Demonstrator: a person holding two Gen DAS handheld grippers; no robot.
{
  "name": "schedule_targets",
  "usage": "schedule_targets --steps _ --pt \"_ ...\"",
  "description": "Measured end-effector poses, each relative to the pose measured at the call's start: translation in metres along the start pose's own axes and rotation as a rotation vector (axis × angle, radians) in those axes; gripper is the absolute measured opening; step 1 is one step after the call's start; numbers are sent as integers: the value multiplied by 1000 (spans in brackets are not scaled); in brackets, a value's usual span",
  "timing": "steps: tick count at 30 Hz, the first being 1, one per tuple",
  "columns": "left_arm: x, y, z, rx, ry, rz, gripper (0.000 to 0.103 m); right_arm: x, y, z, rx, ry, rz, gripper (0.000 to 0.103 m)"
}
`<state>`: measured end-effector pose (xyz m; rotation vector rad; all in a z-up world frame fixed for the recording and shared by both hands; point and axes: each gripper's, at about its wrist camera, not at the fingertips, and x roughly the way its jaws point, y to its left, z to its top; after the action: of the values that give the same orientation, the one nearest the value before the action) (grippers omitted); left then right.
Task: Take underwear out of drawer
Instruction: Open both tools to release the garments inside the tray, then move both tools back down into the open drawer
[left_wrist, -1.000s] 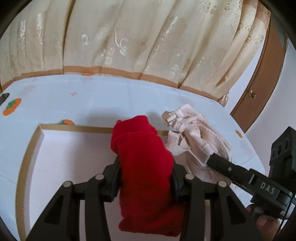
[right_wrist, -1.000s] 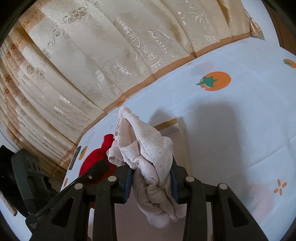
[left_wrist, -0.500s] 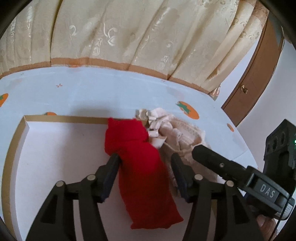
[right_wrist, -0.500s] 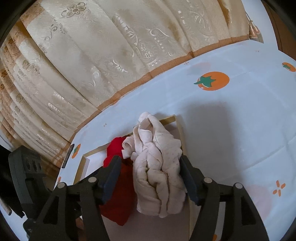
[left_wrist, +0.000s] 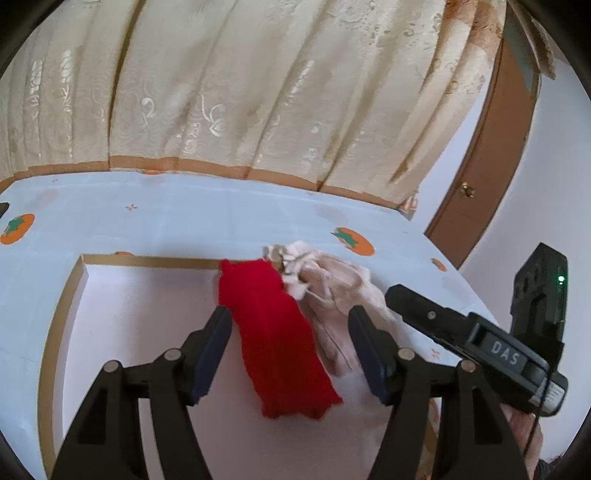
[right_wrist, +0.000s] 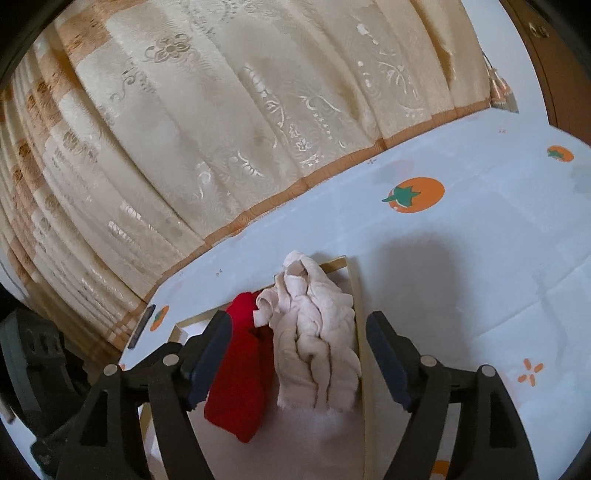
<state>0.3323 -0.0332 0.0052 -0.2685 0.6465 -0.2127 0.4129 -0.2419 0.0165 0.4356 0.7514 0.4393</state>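
Both black tongs gape wide, gripping nothing. The left tongs (left_wrist: 290, 341) straddle the folded red knit underwear (left_wrist: 277, 339); the right tongs (right_wrist: 297, 349) straddle the crumpled pale pink underwear (right_wrist: 317, 343). Both garments lie side by side, touching, inside the shallow gold-rimmed white drawer (left_wrist: 79, 275).

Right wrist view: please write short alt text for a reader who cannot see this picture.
The open right tool hovers over a shallow drawer holding red underwear and pale pink underwear side by side, gripping neither. The drawer rests on a white cloth with orange fruit prints, before cream curtains.
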Motion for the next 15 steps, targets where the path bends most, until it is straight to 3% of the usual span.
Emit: schedule_targets --steps 8,15 --pt "-50 -8 -21 75 -22 -49 66 -51 12 -14 -101 -7 39 77" --pt "-89 -6 -55 163 23 -63 66 -103 31 -45 -252 69 88 78"
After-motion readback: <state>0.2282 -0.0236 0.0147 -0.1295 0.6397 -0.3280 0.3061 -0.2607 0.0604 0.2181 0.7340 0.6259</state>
